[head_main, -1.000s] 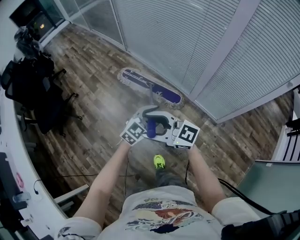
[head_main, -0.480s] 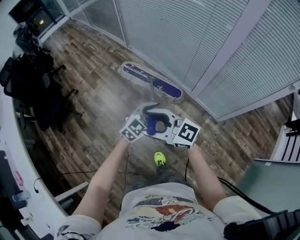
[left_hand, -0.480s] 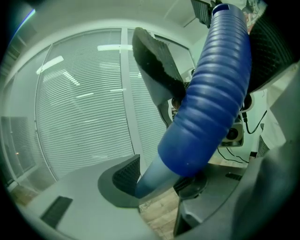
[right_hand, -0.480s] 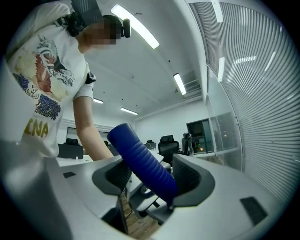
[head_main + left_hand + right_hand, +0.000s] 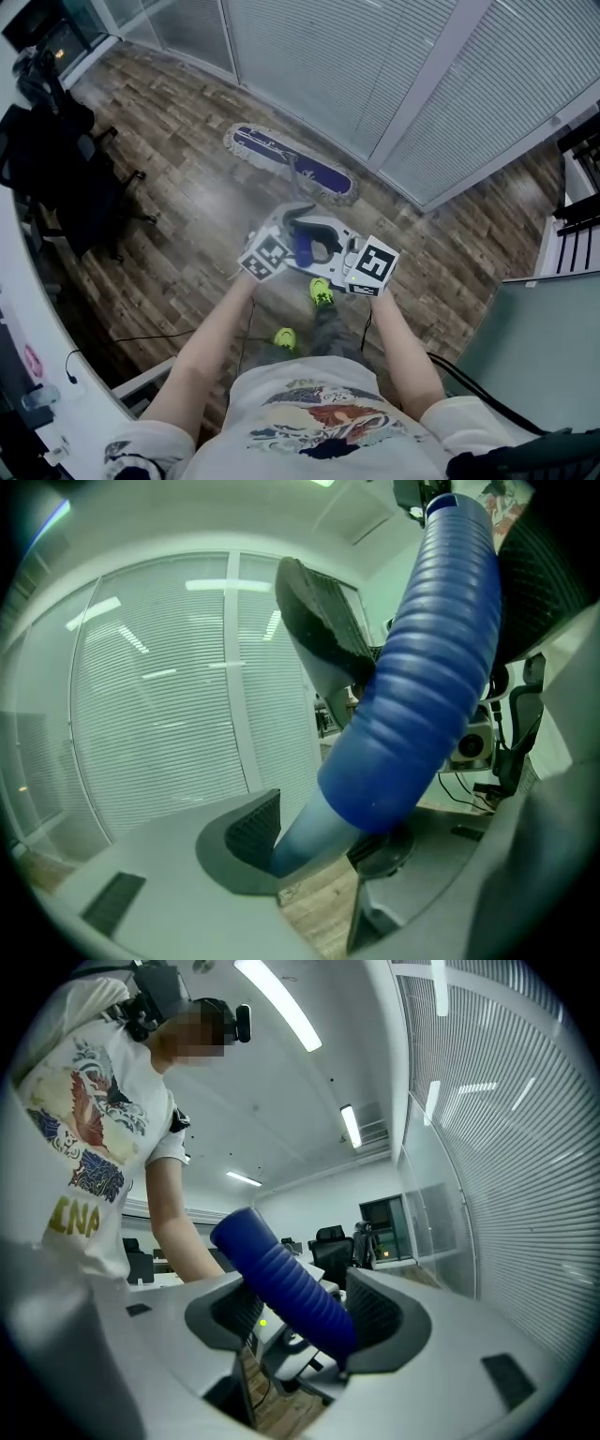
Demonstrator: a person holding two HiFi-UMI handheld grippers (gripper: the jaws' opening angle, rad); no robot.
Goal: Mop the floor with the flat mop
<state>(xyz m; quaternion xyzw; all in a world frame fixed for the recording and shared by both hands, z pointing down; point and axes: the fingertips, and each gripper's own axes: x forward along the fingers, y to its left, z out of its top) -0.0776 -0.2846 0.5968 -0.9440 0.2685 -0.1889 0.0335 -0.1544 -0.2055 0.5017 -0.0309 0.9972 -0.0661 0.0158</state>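
Note:
The flat mop's purple fringed head lies on the wood floor by the glass wall. Its shaft rises to a blue ribbed grip in front of me. My left gripper is shut on the mop handle; in the left gripper view the pale shaft rests against the ribbed pad, with the blue grip above. My right gripper is shut on the same handle, just beside the left. In the right gripper view the blue grip lies between both pads.
Black office chairs stand at the left beside a white desk edge. A glass wall with blinds runs along the back. A cable lies on the floor. The person's green shoes are below the grippers. A grey panel stands at the right.
The person has stepped, and a second green shoe has come into view. Both grippers moved together with the handle, and the mop head slid along the floor by the glass wall.

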